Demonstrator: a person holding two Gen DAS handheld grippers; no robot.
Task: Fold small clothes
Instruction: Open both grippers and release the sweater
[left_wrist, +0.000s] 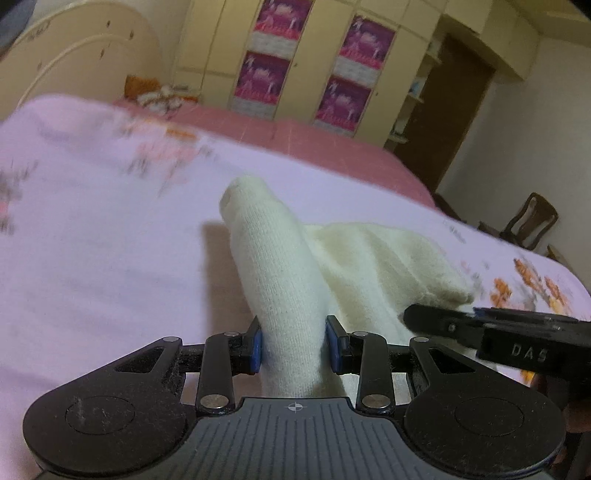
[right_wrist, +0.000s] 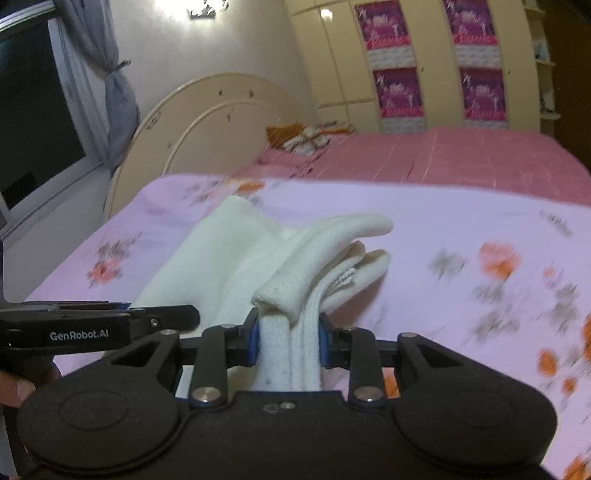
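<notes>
The left gripper (left_wrist: 294, 345) was clenched on a fold of a cream knitted garment (left_wrist: 354, 258), its blue pads (left_wrist: 258, 349) pressing the cloth from both sides. The right gripper (right_wrist: 288, 341) grasped another bunched part of the same garment (right_wrist: 236, 254), which was lifted just above a lilac floral bedspread (right_wrist: 461, 236). What kind of garment it was could not be told (finger-like tubes stuck out on one side). The bedspread's print was smeared by blur. Each gripper's body hid the cloth's lower end, and a hand (right_wrist: 14, 387) was cut off at the frame edge.
</notes>
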